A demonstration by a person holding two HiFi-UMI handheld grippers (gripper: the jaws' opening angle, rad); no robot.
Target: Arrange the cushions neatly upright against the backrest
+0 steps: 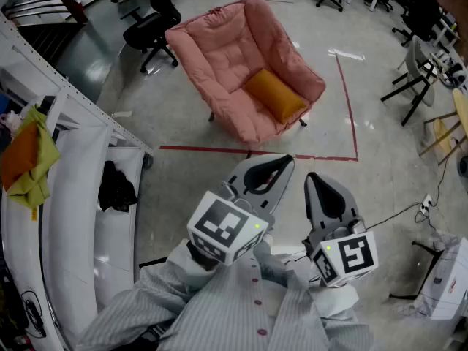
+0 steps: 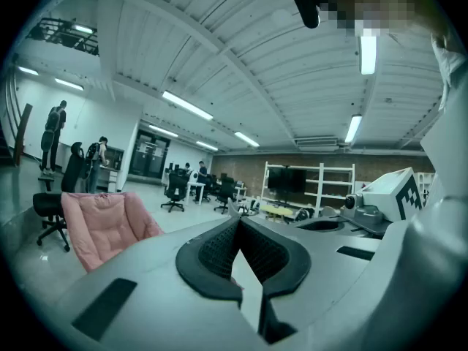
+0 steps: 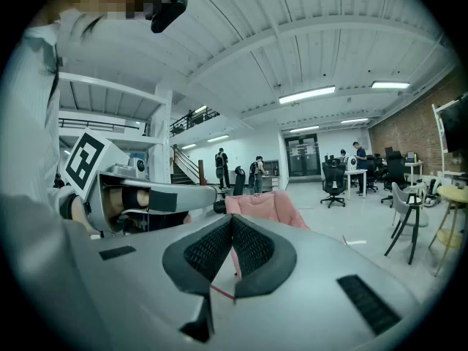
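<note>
- Left gripper (image 1: 281, 161): held low in the head view, just left of the other gripper; its fingers are pressed together at the tips with nothing between them, as the left gripper view (image 2: 238, 221) confirms.
- Right gripper (image 1: 313, 177): beside the left and apart from it; its fingers are likewise pressed together and empty (image 3: 232, 217).
- Orange cushion (image 1: 274, 94): lies slanted on the seat of the pink chair (image 1: 219, 46), toward the right-hand side pad. It is low on the seat rather than upright against the backrest.
- Pink chair: stands well apart from both grippers, with its front edge nearest the red tape line (image 1: 219, 150).
- Red tape line: runs across the floor between the grippers and the chair, then turns at a corner and continues up the chair's right side.
- Open floor (image 1: 183, 178): bare grey floor lies between the grippers and the tape.
- White rack (image 1: 69, 196): bounds the left edge and carries a yellow-orange cloth (image 1: 29, 159) and a black cloth (image 1: 117, 187).
- Black office chair (image 1: 150, 26): stands close behind the pink chair's left side.
</note>
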